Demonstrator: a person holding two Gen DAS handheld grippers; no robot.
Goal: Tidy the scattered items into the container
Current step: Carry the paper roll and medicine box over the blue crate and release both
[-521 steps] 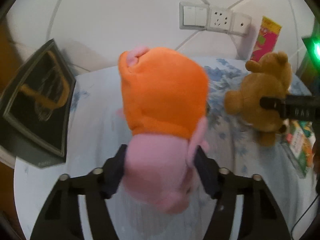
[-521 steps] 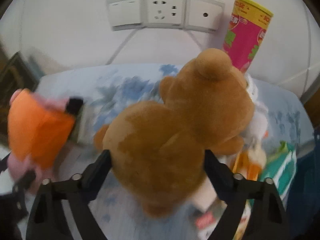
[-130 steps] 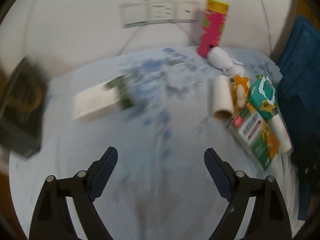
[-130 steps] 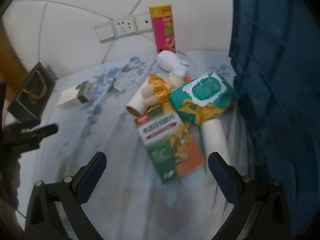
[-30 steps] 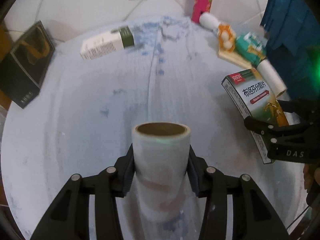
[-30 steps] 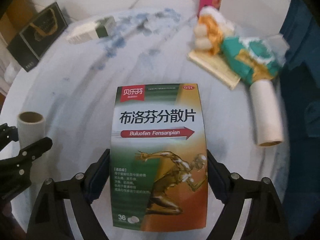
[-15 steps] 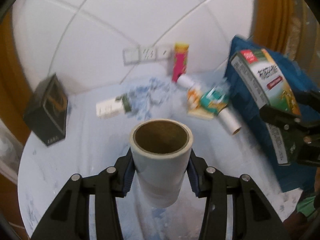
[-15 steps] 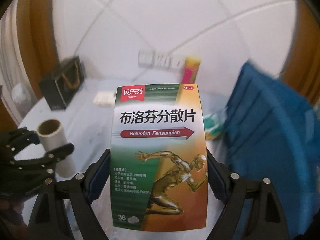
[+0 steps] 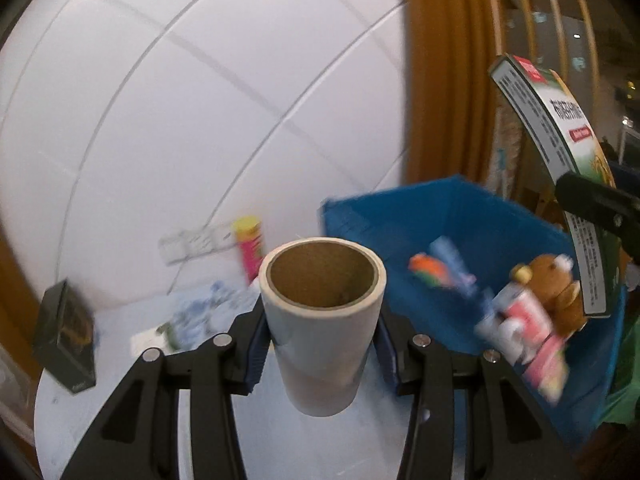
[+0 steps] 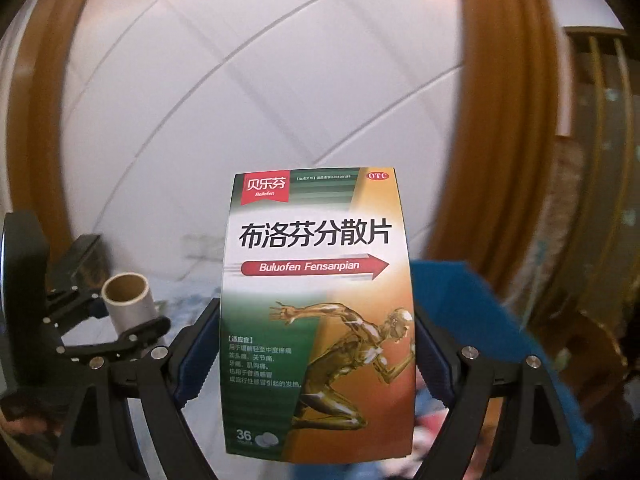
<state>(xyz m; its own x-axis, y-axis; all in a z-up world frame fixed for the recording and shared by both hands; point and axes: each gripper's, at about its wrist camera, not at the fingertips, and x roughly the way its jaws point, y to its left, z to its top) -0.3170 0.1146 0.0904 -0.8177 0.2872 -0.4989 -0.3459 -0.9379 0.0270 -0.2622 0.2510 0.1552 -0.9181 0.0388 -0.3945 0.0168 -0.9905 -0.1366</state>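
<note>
Blue plastic storage bin, open-topped and the largest thing in view, is the landmark for the rest: from the left wrist view its inside already holds a brown teddy bear, a pink and white packet and some blurred orange and pale blue pieces toward its back wall. Left of the bin lies the pale blue floral tablecloth, with a black gift box at its far left edge, a white and green carton and a pink and yellow snack tube standing near the bin's back left corner. Above the bin's right side, the green and orange ibuprofen box stands upright with its long axis vertical, pinched at its lower sides by the right gripper. Just left of the bin's near rim, the white paper roll on a brown cardboard core is clamped between the pads of the left gripper, open end facing the camera, long axis running along the fingers. What matters for the drop, as I judge it, is that the bin lies ahead and to the right of the roll, while the box already hangs over the bin, so the right hand is the nearer one; letting go there should land it inside
</note>
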